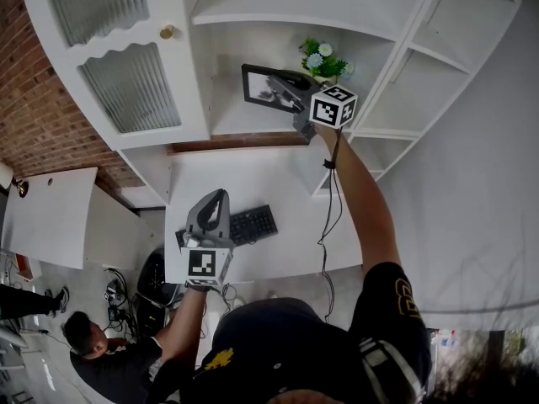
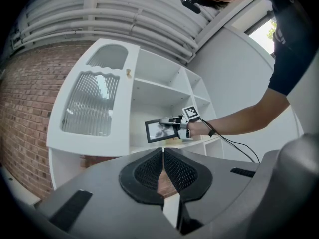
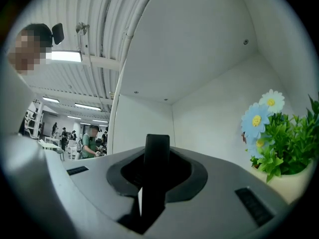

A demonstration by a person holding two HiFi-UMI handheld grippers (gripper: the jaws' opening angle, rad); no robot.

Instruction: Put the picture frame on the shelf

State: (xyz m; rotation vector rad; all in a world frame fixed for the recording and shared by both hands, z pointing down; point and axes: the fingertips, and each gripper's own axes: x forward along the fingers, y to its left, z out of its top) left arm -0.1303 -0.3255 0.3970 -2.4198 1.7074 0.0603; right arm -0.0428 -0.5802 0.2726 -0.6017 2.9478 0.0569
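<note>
The shelf is smooth white-painted board with a soft sheen. Its door has ribbed translucent glass and a brass-coloured metal knob. The wall is rough red brick. The frame has a matt black rim and a glossy face. The left gripper and right gripper are matt grey plastic. The left one's pads are black with a fine meshed texture. The tabletop is smooth white, and the keyboard is black plastic.
</note>
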